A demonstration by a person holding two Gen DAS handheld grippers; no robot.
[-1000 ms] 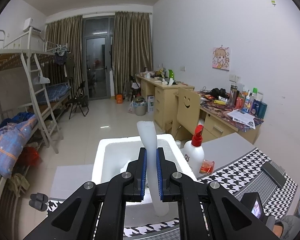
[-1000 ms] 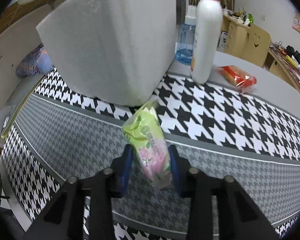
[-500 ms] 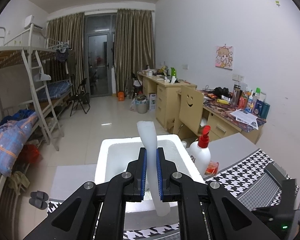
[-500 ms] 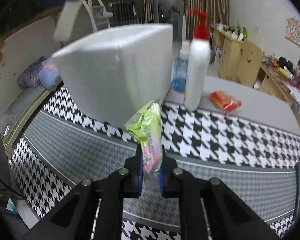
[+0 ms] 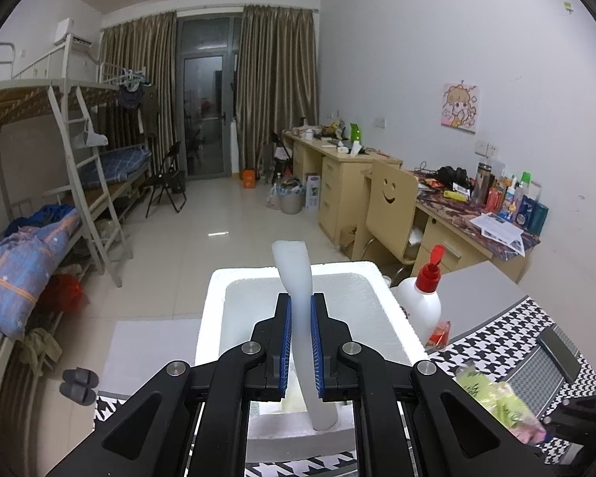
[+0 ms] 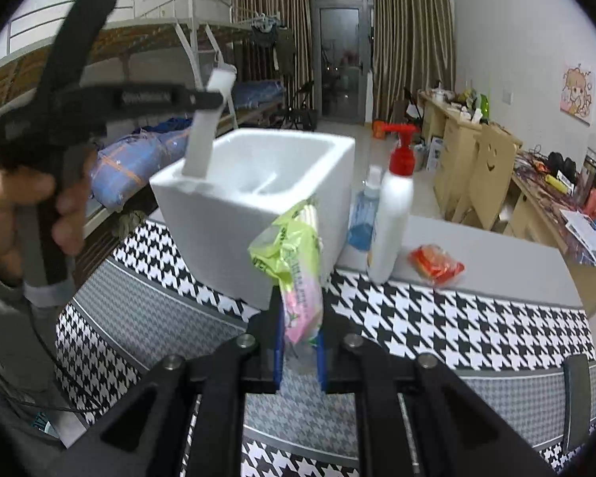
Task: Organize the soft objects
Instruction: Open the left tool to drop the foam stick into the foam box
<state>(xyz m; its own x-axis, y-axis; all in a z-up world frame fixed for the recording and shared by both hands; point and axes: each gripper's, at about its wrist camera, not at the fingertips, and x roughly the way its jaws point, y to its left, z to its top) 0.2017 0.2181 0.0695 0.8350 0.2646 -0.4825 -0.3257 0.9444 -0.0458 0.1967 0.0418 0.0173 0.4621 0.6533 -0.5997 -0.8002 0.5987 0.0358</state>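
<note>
Left gripper (image 5: 301, 344) clamps a white foam strip (image 5: 298, 278) at frame centre, above the foam box (image 5: 214, 318). Right gripper (image 6: 300, 351) clamps a green-pink tissue pack (image 6: 298, 278) lower centre, before the box.

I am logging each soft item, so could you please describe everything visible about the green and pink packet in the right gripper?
The packet is a soft, crinkly plastic pouch, yellow-green at the top and pink with a flower print lower down. The right gripper is shut on its lower end, holding it upright and lifted clear of the houndstooth cloth, in front of the white foam box.
</note>
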